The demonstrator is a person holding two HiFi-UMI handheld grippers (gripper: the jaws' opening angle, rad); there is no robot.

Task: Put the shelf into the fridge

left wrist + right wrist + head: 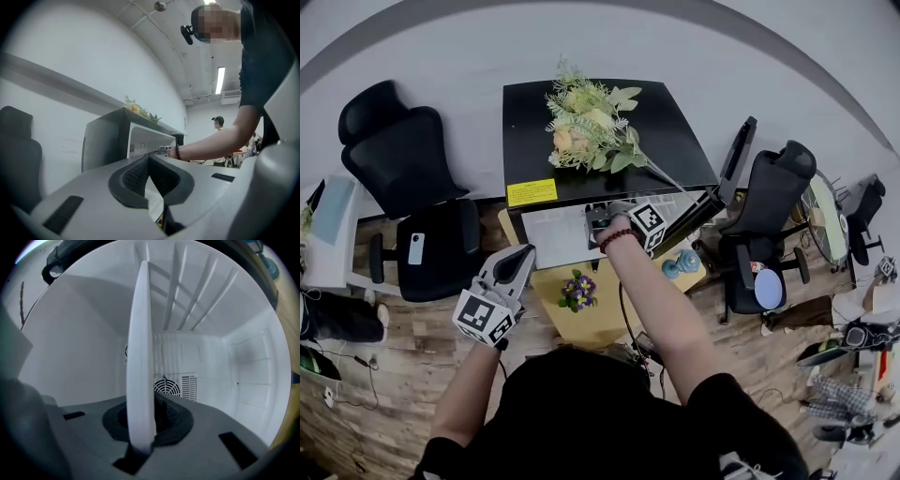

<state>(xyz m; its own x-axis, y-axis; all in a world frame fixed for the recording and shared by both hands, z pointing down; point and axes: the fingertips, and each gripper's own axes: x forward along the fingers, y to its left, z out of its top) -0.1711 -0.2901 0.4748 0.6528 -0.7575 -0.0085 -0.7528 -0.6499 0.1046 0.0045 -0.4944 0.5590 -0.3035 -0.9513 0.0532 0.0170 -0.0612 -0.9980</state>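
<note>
The black mini fridge (675, 141) stands against the wall, its door (737, 159) swung open to the right. The white shelf (553, 234) juts out of the fridge mouth. My right gripper (605, 220) is shut on the shelf's edge. In the right gripper view the shelf (140, 357) runs edge-on from between the jaws (143, 427) into the white fridge interior (84, 357), towards a round fan grille (166, 387) at the back. My left gripper (520, 262) hangs left of the fridge mouth, shut and empty (150, 168). The fridge (108, 140) lies ahead of it.
A bouquet (591, 127) lies on the fridge top. A low wooden table (609, 314) in front holds a purple flower pot (577, 291) and a blue object (682, 264). Black office chairs stand left (412, 187) and right (769, 206). A person (218, 140) stands far off.
</note>
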